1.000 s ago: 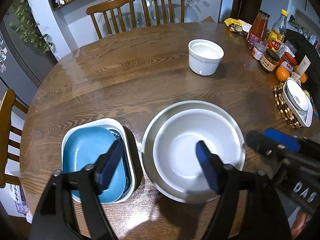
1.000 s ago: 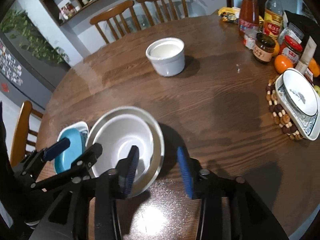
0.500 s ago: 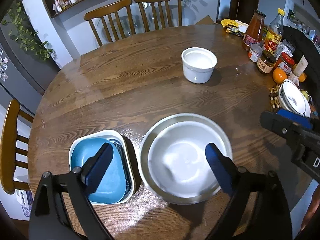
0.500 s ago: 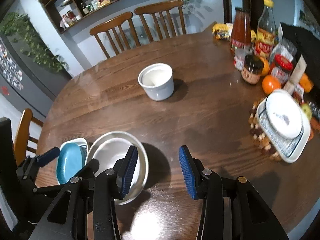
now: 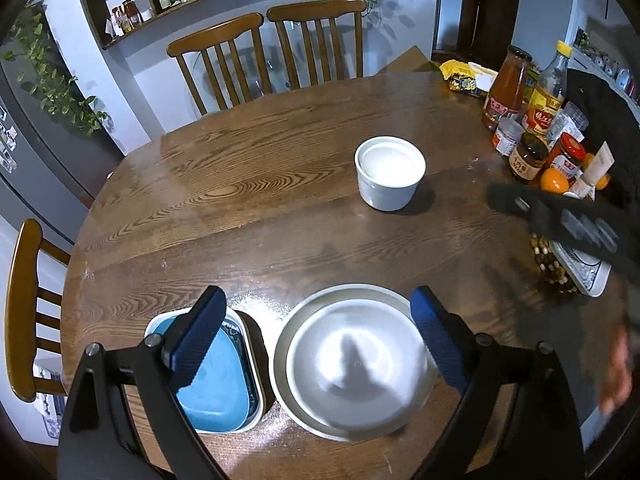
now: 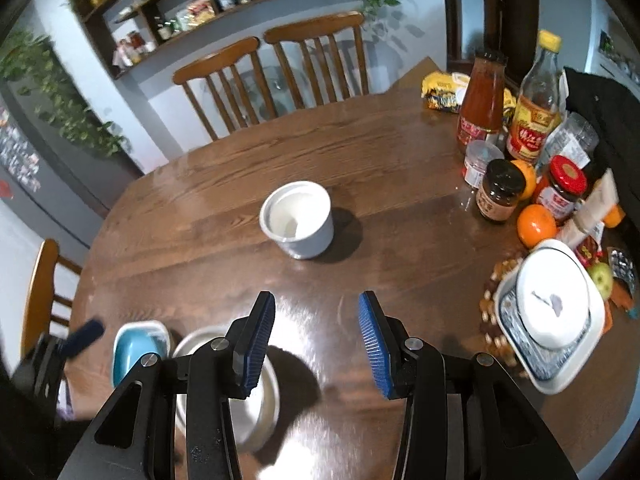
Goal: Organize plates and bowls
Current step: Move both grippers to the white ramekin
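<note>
A white bowl (image 5: pixel 352 364) sits nested in a wider grey bowl (image 5: pixel 288 340) at the near edge of the round wooden table (image 5: pixel 260 200). Left of it a blue square plate (image 5: pixel 216 384) lies in a white square dish (image 5: pixel 154 320). A deep white bowl (image 5: pixel 390 172) stands alone mid-table; it also shows in the right wrist view (image 6: pixel 298 218). A white bowl on a patterned square plate (image 6: pixel 554 312) sits at the right. My left gripper (image 5: pixel 316 336) is open and empty above the stacks. My right gripper (image 6: pixel 316 344) is open and empty over bare table.
Sauce bottles (image 6: pixel 480 100), jars (image 6: pixel 500 194), oranges (image 6: pixel 536 226) and packets crowd the table's right edge. A beaded trivet (image 6: pixel 494 320) lies under the patterned plate. Two wooden chairs (image 5: pixel 272 56) stand at the far side and one (image 5: pixel 24 312) at the left.
Both grippers have pulled up and back from the nested bowls, empty. The right gripper has swung right toward the table's middle, away from the grey bowl.
</note>
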`<state>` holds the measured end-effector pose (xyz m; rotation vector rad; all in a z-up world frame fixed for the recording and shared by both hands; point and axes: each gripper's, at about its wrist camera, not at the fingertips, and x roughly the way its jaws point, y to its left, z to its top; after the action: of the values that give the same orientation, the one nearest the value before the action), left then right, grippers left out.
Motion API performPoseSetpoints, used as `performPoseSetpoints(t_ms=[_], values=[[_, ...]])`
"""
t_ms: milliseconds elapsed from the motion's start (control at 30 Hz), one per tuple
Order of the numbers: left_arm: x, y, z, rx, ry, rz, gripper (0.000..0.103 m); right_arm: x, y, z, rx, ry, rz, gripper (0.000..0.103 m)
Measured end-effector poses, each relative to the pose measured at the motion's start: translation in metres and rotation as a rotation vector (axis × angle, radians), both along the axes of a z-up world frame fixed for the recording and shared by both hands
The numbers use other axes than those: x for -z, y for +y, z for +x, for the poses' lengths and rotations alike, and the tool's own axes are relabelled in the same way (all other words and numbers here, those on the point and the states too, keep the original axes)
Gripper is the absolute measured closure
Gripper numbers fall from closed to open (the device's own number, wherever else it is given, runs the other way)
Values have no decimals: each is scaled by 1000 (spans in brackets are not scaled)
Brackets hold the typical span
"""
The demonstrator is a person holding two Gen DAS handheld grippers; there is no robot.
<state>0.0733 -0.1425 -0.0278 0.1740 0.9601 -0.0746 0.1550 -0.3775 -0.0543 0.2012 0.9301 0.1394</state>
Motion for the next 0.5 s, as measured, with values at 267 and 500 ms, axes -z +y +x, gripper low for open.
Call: performPoseSetpoints(t_ms=[267,500], values=[[10,4,40,-48,-26,-13,10,45,9,87,30,98,77,59],[20,-4,79,-71,-20,-27,10,67,17,131,24,147,89,59]])
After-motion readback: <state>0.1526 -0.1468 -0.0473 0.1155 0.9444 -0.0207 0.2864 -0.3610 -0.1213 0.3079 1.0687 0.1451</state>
